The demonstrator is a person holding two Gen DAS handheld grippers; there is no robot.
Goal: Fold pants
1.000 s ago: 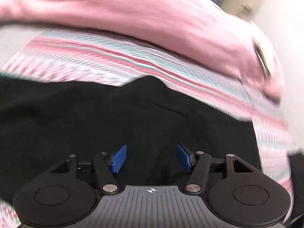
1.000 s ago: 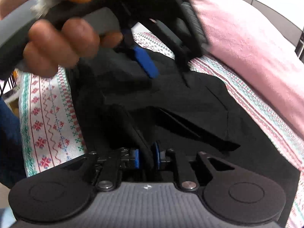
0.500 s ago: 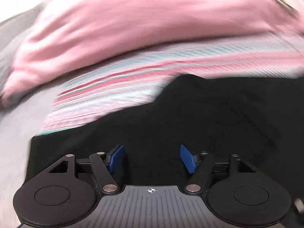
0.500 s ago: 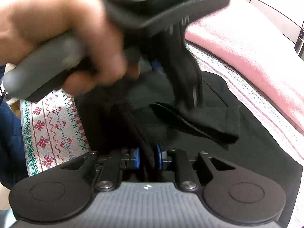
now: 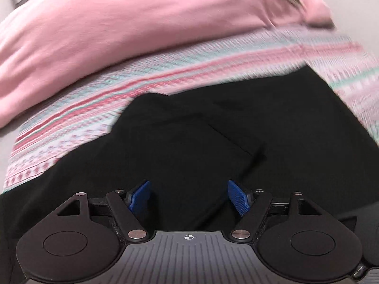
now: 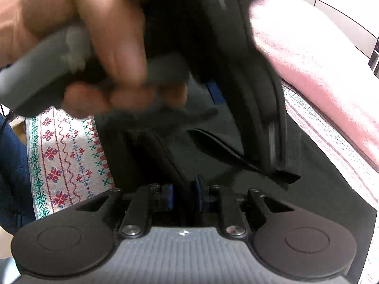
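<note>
The black pants [image 5: 213,142] lie spread on a patterned bedspread [image 5: 118,104]. My left gripper [image 5: 189,197] is open and empty, its blue pads apart just above the black cloth. In the right wrist view the pants [image 6: 319,189] fill the middle, with a folded flap [image 6: 225,149] lying on top. My right gripper [image 6: 182,195] is shut on a fold of the pants, with black cloth pinched between its blue pads. The hand-held left gripper body [image 6: 213,59] and the person's hand [image 6: 83,35] hang blurred right above, hiding the far part of the pants.
A pink blanket [image 5: 142,23] lies bunched along the far side of the bed, also in the right wrist view [image 6: 319,59]. The white bedspread with red and green embroidery [image 6: 64,161] shows at the left. The person's blue trousers [image 6: 11,177] are at the left edge.
My left gripper has swung back over the pants, staying open, and fills more of the right wrist view. My right gripper keeps its pinch on the cloth.
</note>
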